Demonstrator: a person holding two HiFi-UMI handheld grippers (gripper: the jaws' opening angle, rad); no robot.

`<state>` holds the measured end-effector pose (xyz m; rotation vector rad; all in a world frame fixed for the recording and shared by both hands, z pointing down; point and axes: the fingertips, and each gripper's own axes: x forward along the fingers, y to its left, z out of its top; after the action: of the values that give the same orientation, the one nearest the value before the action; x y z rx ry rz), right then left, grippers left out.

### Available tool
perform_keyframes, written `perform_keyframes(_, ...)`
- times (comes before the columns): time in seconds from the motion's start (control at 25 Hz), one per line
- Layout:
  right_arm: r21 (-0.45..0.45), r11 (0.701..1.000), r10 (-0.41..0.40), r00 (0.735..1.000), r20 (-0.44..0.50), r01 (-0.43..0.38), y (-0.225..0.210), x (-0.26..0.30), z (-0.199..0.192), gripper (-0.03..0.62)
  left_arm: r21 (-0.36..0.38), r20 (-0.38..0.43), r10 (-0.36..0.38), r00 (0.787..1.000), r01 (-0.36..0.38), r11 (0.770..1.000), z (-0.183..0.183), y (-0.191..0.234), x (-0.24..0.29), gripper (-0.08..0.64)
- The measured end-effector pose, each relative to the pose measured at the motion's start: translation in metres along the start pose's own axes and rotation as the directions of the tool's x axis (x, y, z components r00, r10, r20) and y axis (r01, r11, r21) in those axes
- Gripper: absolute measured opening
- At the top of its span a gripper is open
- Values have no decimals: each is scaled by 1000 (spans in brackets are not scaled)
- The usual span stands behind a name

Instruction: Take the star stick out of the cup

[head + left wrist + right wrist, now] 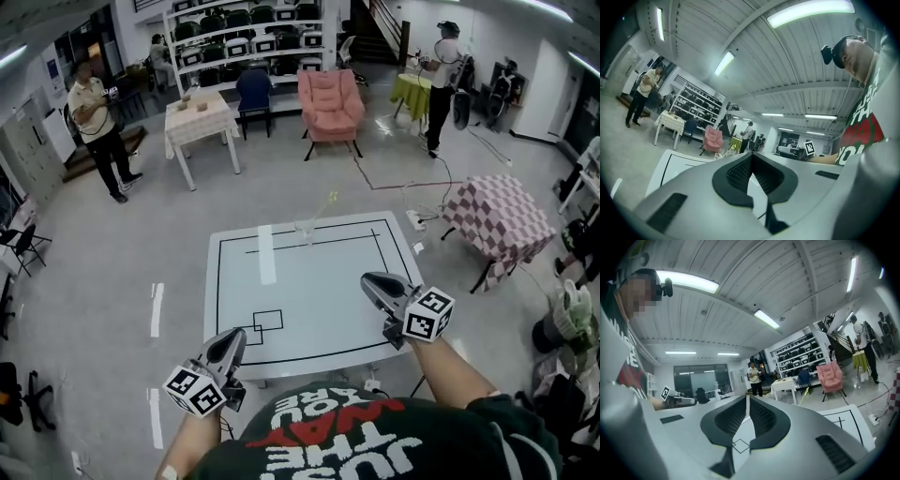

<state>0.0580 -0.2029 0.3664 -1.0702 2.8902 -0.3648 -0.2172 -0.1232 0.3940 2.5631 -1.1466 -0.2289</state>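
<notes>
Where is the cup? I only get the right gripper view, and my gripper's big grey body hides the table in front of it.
Observer: In the head view, the cup stands near the far edge of the table, about midway along it.
Operator: Is the star stick inside it?
Observer: Yes, the star stick is in the cup and leans to the right.
Operator: Is my other gripper holding something?
Observer: No. Its own view shows the left gripper with its jaws together and nothing between them.
</notes>
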Motion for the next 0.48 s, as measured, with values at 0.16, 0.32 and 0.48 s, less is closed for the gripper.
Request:
perform_keyframes(0.16, -26, 997, 69, 997, -40, -70, -77, 29, 7, 35, -38, 29, 65, 997, -64, 997, -3, 28, 86, -3)
perform_keyframes(0.32, -16, 993, 117, 991, -64, -118, -137, 60, 12, 35, -56, 8, 124, 992, -123, 991, 0, 57, 153, -3)
perform_keyframes(0.48, 7, 990, 139, 988, -71, -139, -170, 90, 6, 35, -34, -24, 140, 990, -141, 989, 0, 78, 185, -3)
